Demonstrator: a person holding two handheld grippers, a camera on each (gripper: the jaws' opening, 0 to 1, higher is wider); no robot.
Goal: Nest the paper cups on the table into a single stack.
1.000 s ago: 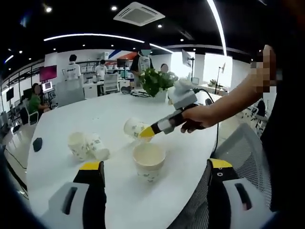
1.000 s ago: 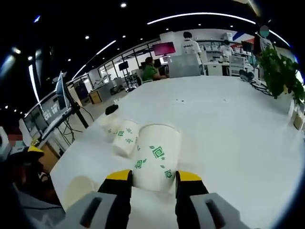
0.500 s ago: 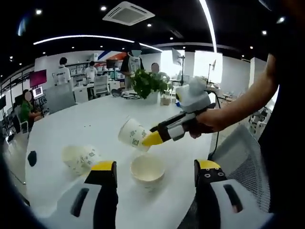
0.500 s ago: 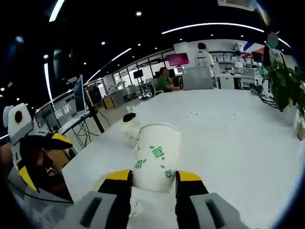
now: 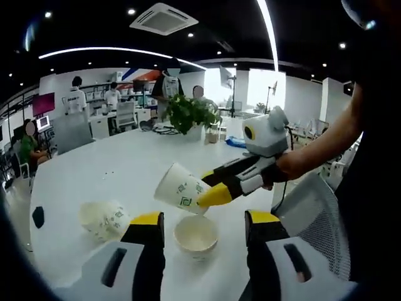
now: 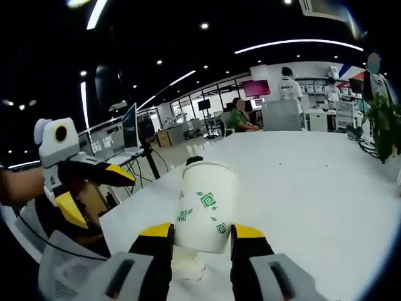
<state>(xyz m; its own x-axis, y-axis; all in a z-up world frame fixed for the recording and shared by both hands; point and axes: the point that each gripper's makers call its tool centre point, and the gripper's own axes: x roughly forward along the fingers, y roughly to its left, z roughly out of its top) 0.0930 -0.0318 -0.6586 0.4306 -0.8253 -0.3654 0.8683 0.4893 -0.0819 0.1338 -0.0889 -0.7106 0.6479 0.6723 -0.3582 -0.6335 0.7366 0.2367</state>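
The right gripper (image 5: 216, 195), clamped on the held cup (image 6: 207, 210), has lifted it above the upright cup (image 5: 196, 234), so nesting appears next. The left gripper (image 5: 200, 226), jaws apart, empty, flanks the upright cup; two fallen cups (image 5: 103, 218) lie beside it.

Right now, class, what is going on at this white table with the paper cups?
A person is stacking cups using two handheld grippers. The right gripper is shut on a white paper cup with green markings, held tilted in the air above an upright, empty white paper cup on the white round table. The left gripper, open and holding nothing, sits close to that upright cup. Two more paper cups lie on their sides on the table.
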